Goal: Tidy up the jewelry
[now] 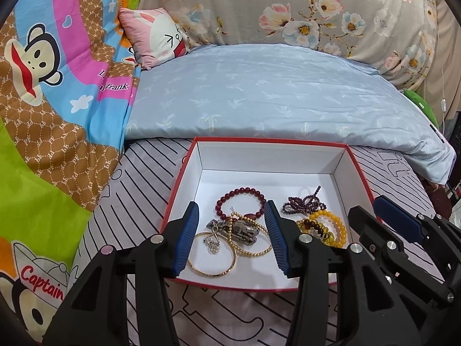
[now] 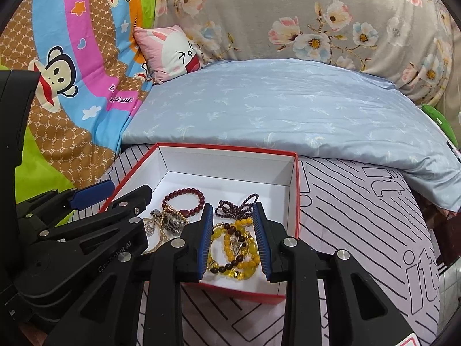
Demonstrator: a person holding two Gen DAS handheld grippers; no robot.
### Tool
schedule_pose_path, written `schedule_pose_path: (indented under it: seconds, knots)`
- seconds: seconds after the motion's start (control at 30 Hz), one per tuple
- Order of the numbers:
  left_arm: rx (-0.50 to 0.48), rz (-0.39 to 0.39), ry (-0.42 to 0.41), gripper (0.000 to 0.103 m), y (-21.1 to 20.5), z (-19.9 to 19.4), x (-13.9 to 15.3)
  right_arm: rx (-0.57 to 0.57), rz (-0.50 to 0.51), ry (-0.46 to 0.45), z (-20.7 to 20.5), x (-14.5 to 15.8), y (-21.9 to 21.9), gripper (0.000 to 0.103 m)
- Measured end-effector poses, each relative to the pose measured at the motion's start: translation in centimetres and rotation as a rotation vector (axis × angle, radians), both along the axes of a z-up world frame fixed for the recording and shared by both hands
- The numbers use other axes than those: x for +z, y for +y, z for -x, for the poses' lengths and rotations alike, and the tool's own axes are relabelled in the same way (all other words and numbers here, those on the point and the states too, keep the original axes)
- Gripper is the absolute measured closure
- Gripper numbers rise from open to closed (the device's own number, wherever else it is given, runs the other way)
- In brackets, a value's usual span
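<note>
A red box with white inside [image 1: 268, 155] [image 2: 227, 161] sits on the striped sheet and holds jewelry. In it lie a dark red bead bracelet [image 1: 241, 191] [image 2: 184, 193], a purple bead strand [image 1: 302, 201] [image 2: 233, 206], yellow bead bracelets [image 1: 331, 225] [image 2: 236, 248], a gold bangle [image 1: 213, 268], a gold bead chain [image 1: 253, 248] and a silver piece [image 1: 236, 230] [image 2: 170, 222]. My left gripper [image 1: 232, 210] is open over the box's near left part, above the silver piece. My right gripper [image 2: 233, 210] is open over the yellow bracelets; it also shows in the left wrist view [image 1: 371, 210].
A pale blue quilt [image 1: 273, 92] lies behind the box. A cartoon monkey blanket [image 1: 57, 86] is at the left, with a pink rabbit pillow [image 1: 155, 37]. A floral cover [image 1: 317, 8] stands at the back. The bed edge drops off at the right [image 2: 432, 230].
</note>
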State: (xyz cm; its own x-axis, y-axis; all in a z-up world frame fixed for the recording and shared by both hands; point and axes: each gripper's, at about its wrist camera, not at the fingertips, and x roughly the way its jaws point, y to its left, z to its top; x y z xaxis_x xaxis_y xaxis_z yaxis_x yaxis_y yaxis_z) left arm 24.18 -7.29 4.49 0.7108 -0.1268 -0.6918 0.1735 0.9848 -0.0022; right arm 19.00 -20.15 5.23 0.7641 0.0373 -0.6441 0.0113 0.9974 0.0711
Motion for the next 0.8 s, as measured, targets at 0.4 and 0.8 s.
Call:
schedule_pose_path:
  seconds: [0.4, 0.8]
  knots:
    - [0.040, -0.008, -0.003, 0.035, 0.6, 2.0, 0.2, -0.071, 0.023, -0.017, 2.7, 0.5, -0.5, 0.052]
    - [0.083, -0.020, -0.009, 0.013, 1.4, 3.3, 0.2, -0.126, 0.014, -0.026, 4.4, 0.5, -1.2, 0.034]
